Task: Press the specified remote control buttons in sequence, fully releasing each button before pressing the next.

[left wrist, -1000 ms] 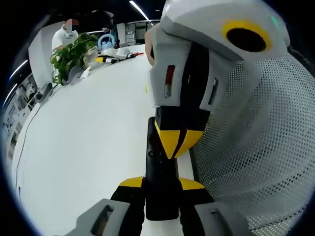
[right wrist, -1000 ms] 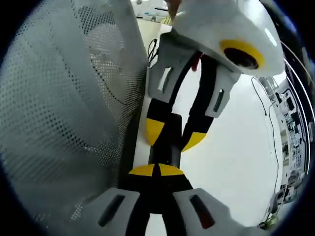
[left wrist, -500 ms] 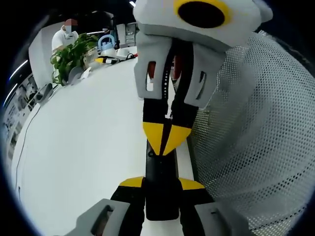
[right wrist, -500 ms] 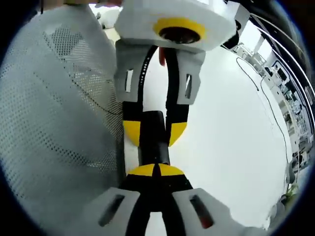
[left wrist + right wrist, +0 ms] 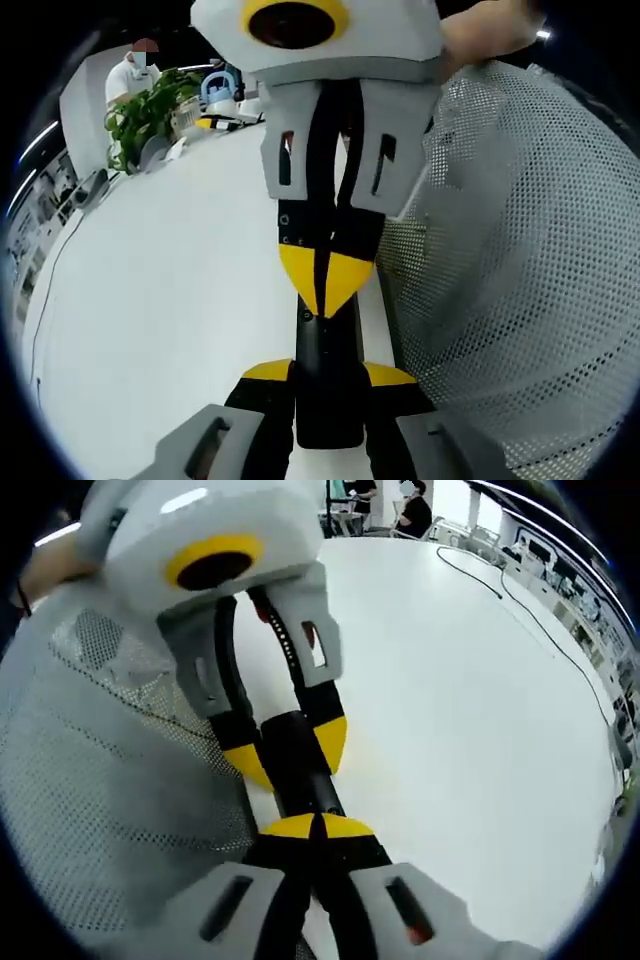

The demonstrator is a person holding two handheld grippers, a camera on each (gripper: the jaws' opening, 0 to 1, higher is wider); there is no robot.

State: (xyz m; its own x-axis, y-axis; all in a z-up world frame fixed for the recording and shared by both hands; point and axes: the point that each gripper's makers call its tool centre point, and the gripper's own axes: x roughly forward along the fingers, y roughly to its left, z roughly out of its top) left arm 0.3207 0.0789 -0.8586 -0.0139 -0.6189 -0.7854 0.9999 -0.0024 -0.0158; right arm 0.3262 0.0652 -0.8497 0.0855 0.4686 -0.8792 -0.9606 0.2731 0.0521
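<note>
A black remote (image 5: 327, 405) is held by its sides between the yellow-tipped jaws of my left gripper (image 5: 327, 372), just above the white table (image 5: 170, 300). My right gripper (image 5: 322, 288) comes down from above, its yellow tips shut together and resting on the remote's upper face. In the right gripper view, my right gripper (image 5: 315, 827) is shut at the bottom, its tips against the remote (image 5: 300, 770). Beyond it, the left gripper (image 5: 290, 750) clamps the remote from both sides. The buttons are hidden under the tips.
A white mesh surface (image 5: 520, 300) rises close beside the grippers, also seen in the right gripper view (image 5: 100, 780). A green plant (image 5: 150, 110) and small items stand at the table's far end near a person (image 5: 130, 70). A cable (image 5: 520, 610) runs along the table (image 5: 450, 710).
The right gripper's body has swung to the left over the remote while its shut tips stayed on the remote's upper face. The left gripper has kept its hold without moving.
</note>
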